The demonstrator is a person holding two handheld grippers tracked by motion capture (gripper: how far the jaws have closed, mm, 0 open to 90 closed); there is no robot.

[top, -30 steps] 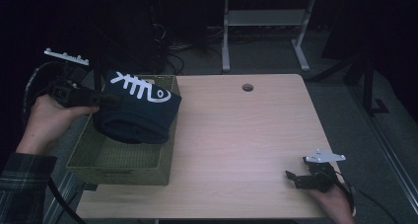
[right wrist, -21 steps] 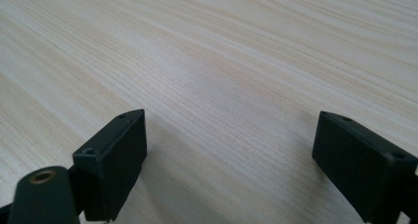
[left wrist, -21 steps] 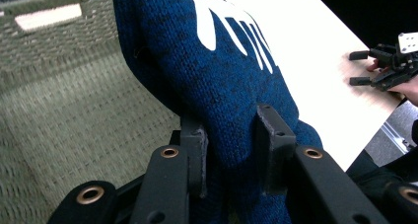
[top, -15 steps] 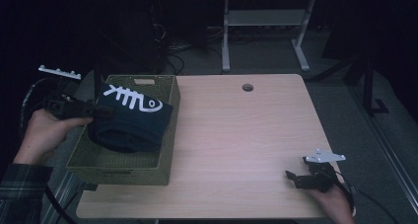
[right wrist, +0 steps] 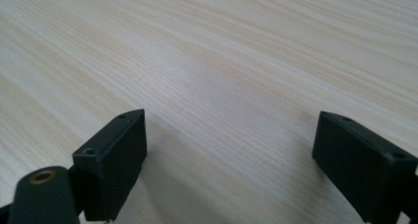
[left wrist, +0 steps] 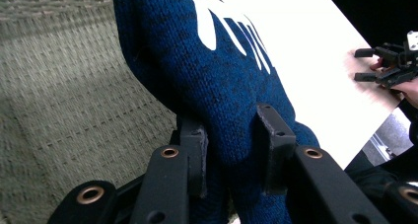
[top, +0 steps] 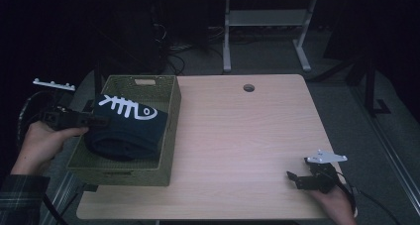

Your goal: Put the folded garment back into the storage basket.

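Left gripper (left wrist: 229,155) is clenched on the folded dark blue sweater (top: 130,128), jaws pinching a thick bunch of knit at its near edge. Sweater with white fishbone print sits inside the green woven basket (top: 170,136) at the table's (top: 237,136) left side, part resting against the basket's rim. Right gripper (top: 296,179) is released, jaws wide, nothing between them, low over bare wood near the front right corner. Sweater looks soft, floppy, light but bulky; likely sags and unfolds if lifted by one edge. Best grabbed through several folded layers, not a single ply.
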